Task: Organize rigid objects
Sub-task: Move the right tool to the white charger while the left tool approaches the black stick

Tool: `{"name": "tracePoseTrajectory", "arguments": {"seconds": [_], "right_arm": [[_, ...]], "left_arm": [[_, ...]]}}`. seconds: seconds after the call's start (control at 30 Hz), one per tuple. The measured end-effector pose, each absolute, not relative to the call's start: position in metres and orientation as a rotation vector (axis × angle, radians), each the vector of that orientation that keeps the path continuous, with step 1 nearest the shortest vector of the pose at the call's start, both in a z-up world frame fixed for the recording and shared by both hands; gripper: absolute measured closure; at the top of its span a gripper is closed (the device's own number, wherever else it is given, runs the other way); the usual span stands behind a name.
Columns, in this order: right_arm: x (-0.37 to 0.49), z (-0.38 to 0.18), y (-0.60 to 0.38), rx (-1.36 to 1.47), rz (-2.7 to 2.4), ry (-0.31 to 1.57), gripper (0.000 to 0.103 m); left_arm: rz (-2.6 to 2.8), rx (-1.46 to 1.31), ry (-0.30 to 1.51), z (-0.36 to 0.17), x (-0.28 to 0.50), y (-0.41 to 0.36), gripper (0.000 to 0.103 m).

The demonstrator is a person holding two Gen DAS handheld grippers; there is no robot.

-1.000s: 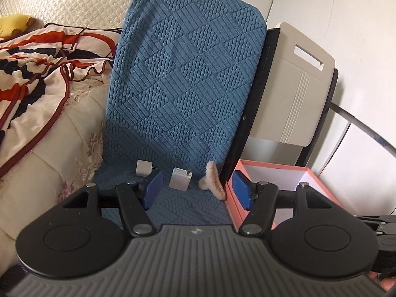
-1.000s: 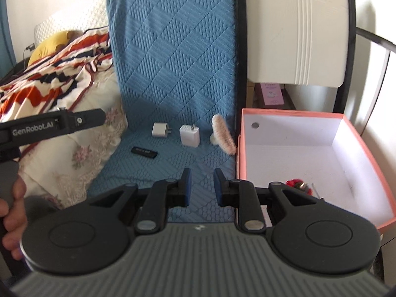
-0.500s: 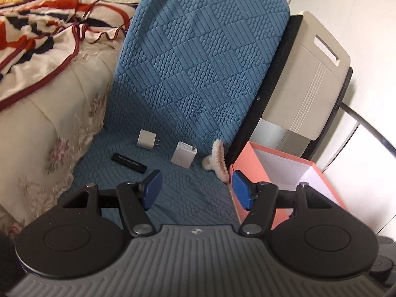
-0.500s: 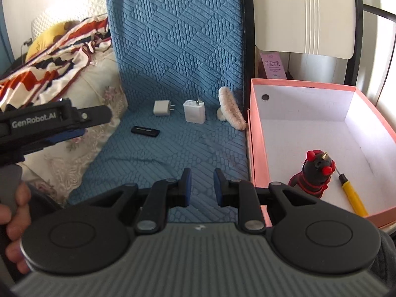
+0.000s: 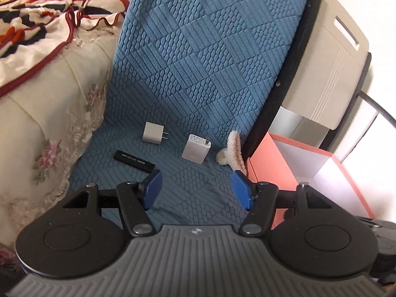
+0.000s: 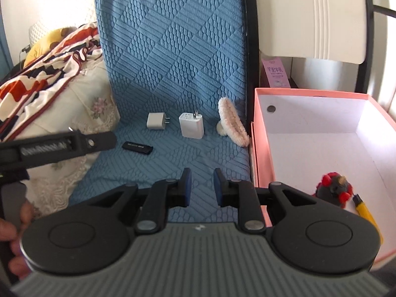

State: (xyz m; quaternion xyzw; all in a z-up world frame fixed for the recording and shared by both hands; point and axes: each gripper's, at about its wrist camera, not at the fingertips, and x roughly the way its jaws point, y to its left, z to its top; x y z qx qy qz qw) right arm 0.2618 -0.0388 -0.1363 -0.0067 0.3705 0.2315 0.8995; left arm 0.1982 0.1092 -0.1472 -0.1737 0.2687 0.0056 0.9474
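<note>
On the blue quilted cushion [image 5: 198,74] lie a small white plug [image 5: 153,133], a larger white charger [image 5: 195,149], a black USB stick [image 5: 135,161] and a fluffy cream hair clip [image 5: 231,154]. They also show in the right wrist view: plug [image 6: 156,121], charger [image 6: 191,125], stick [image 6: 137,147], clip [image 6: 232,125]. The pink box [image 6: 259,148] holds a red-and-black figurine [image 6: 334,189] and a yellow tool [image 6: 366,212]. My left gripper [image 5: 195,191] is open and empty, just short of the objects. My right gripper [image 6: 202,185] is open a little, empty, beside the box.
A bed with a cream quilt [image 5: 49,123] and a striped blanket [image 5: 37,29] lies to the left. A beige folding panel [image 5: 326,69] and black frame stand behind the box [image 5: 272,173]. A pink carton [image 6: 276,73] stands behind the box. The left gripper's body [image 6: 57,146] shows at left.
The left gripper has moved closer to the objects on the cushion and tilted down. The right gripper has shifted slightly, so the box's contents sit lower and further right in its view.
</note>
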Motion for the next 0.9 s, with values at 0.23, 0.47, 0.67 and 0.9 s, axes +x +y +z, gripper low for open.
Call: {"name": "tracePoseTrajectory", "arguments": {"seconds": [0.23,0.47,0.67,0.9], "right_arm": [[0.283,-0.145,-0.035,-0.012,0.487,0.761,0.079],[0.297,-0.151,-0.022,-0.002,0.508,0.748,0.079],[0.326,-0.15,-0.018,0.02,0.479,0.714,0.079],[0.365,-0.16,-0.002,0.034,0.515,0.754,0.079]], "left_arm": [[0.006,-0.392,0.582,-0.152,0.227,0.132,0.035],[0.016,-0.331,0.656,-0.161,0.256,0.143,0.035],[0.027,-0.303,0.719,-0.171,0.281,0.148,0.035],[0.037,-0.32,0.775,-0.178,0.312,0.17,0.035]]}}
